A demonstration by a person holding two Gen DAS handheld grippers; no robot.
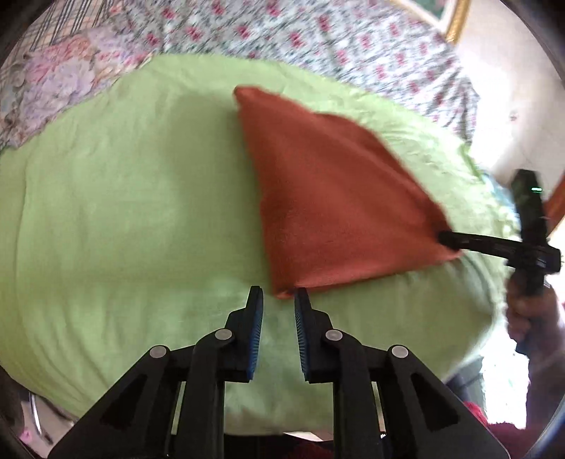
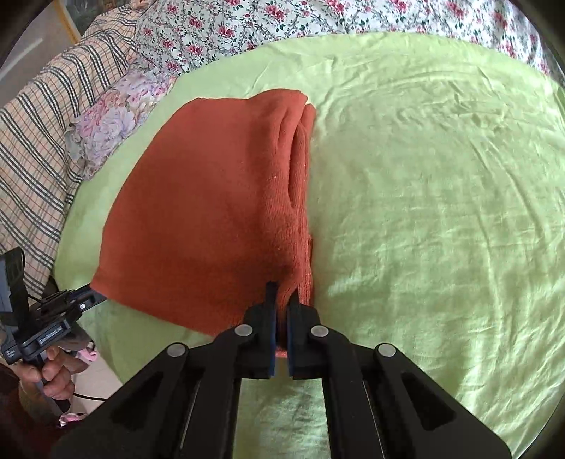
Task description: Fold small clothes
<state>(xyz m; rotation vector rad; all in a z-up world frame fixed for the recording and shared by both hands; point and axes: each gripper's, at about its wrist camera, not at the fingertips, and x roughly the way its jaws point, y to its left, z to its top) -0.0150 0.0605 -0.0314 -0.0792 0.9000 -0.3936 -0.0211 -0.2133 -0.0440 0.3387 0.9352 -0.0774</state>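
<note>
A rust-orange knitted garment point(image 1: 328, 190) lies folded on a light green sheet point(image 1: 123, 212). My left gripper point(image 1: 279, 294) is open, its fingertips at the garment's near corner without holding it. My right gripper point(image 2: 282, 293) is shut on the near right corner of the garment point(image 2: 212, 212), where folded layers stack along the right edge. The right gripper also shows in the left wrist view point(image 1: 448, 240), pinching the garment's right corner. The left gripper shows in the right wrist view point(image 2: 95, 298) at the garment's left corner.
The green sheet point(image 2: 423, 212) covers a bed. Floral bedding point(image 2: 247, 24) lies beyond it, with a checked cloth point(image 2: 42, 123) and a floral pillow point(image 2: 116, 113) to the left. A gold-framed picture point(image 1: 459, 17) hangs on the wall behind.
</note>
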